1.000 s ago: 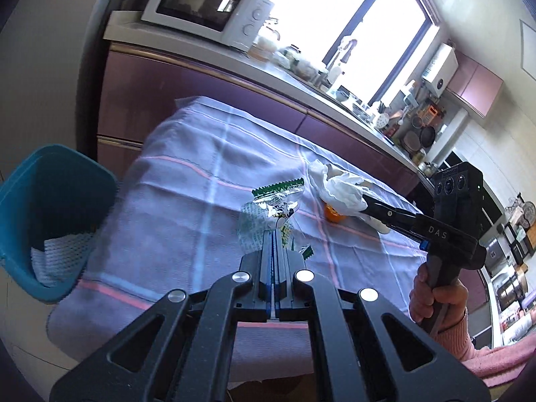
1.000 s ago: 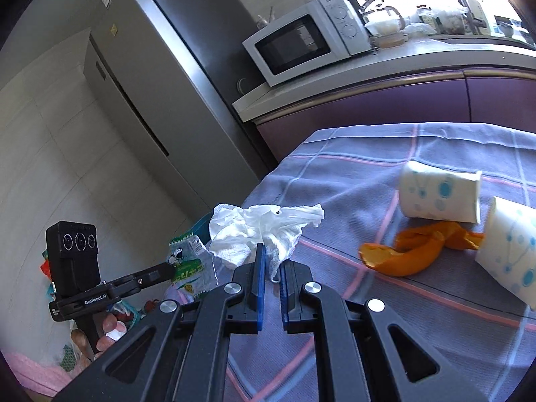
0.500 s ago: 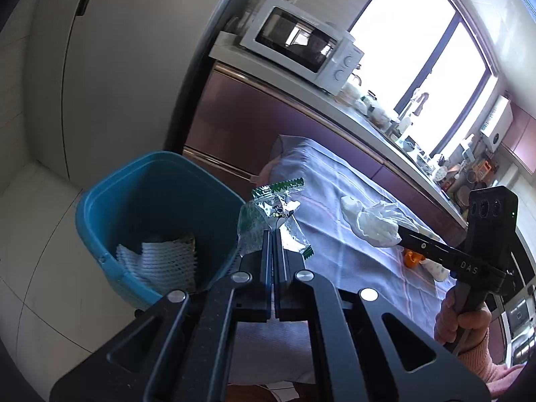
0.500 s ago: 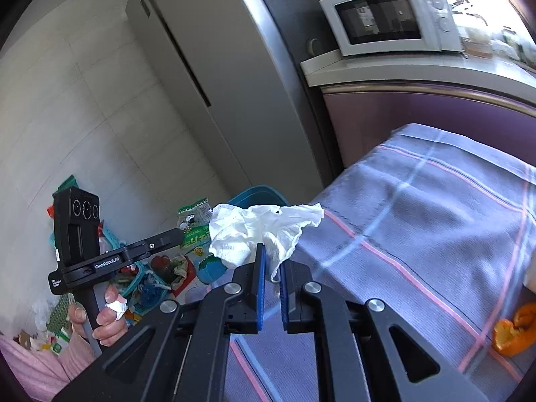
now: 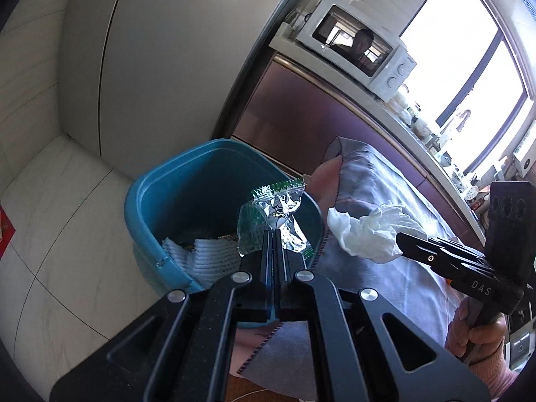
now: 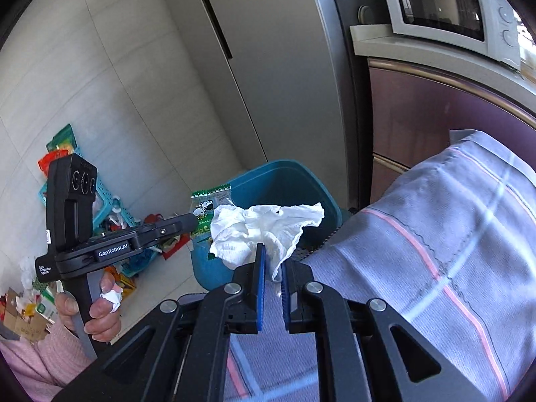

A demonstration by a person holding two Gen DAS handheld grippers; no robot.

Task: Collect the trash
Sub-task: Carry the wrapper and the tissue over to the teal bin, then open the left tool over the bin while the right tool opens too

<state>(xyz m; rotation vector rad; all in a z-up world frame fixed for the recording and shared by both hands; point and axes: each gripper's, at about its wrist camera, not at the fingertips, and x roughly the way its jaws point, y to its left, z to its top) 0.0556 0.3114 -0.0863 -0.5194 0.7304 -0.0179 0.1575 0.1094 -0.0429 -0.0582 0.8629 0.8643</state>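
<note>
- left gripper: matt black plastic arms w/ shiny round metal screw heads, lower middle of the left wrist view
- snack wrapper: thin crinkly plastic film, clear + silvery foil inside, glossy, green printed edge
- tissue: soft white paper, crumpled, matt, center of the right wrist view
- right gripper: same matt black plastic, pads blue and ribbed, look rubbery
- bin: smooth teal plastic, slight sheen; white foam netting inside, bumpy mesh texture
- tablecloth: woven cloth, matt, greyish-lilac w/ pink + white stripes
- fridge: smooth grey metal-looking door, satin finish
- microwave: white plastic/painted shell, glossy dark glass door
- floor: pale glossy tiles
- sleeve: pink knit, fuzzy
</note>
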